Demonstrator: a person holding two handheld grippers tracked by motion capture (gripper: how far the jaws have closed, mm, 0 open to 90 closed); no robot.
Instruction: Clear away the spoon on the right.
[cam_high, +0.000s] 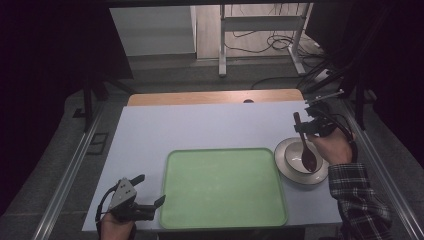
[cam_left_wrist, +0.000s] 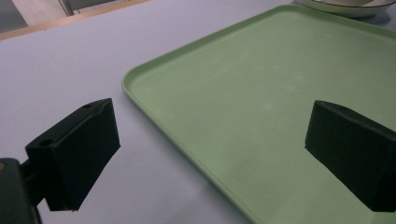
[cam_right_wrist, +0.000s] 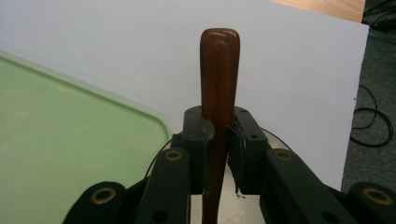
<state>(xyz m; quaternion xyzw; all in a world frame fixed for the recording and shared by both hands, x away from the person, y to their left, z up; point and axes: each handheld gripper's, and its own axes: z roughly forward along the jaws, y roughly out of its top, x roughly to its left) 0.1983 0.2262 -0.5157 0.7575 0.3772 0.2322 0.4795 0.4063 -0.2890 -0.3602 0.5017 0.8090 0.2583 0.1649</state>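
Lying bare on the table, the green tray has received nothing; beside it the bowl holds the wooden spoon, clamped by the right gripper, while the left gripper is held agape, so most work seems left

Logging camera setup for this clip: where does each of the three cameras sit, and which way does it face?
High view: above the person's side, looking forward and down on the table; both hands show, left tool and right tool.
Left gripper view: rides the left tool, facing the green tray; own open jaws.
Right gripper view: rides the right tool, looking along the wooden spoon it clamps.
All three views share the tray.
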